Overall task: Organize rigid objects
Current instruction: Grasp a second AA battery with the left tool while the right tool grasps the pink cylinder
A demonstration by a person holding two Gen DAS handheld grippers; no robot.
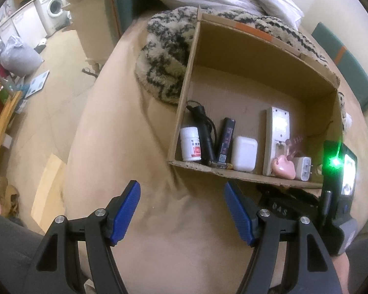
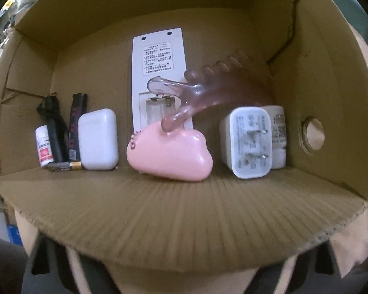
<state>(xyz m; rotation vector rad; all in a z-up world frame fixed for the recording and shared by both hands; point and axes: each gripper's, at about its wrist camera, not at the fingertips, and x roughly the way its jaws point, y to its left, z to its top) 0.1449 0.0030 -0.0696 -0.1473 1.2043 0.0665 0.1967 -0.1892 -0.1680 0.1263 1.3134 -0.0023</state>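
**Box row nearly filled; hair claw just inside**

On the beige sofa cushion [image 1: 125, 147] sits the cardboard box [image 1: 265, 56], open side up, objects lined along its near wall. Largest first: white remote [image 2: 157, 73], face-down, battery bay open; white charger plug [image 2: 251, 142]; white earbud case [image 2: 98, 139]; pink cloud-shaped gadget [image 2: 171, 154]; translucent pink hair claw [image 2: 203, 90], blurred, its handle touching the cloud gadget. Further left: black flashlight [image 1: 204, 132], dark cylindrical cell [image 1: 227, 137], small pill bottle [image 1: 190, 144], AA battery [image 2: 65, 165] lying flat.

Left gripper [image 1: 182, 210]: jaws wide, empty, over the cushion outside the box. Right gripper: fingers hidden under the box edge; state not determinable.

Judgement: placement step, claw likely just set down. Next: withdraw clear, check the claw rests stable.
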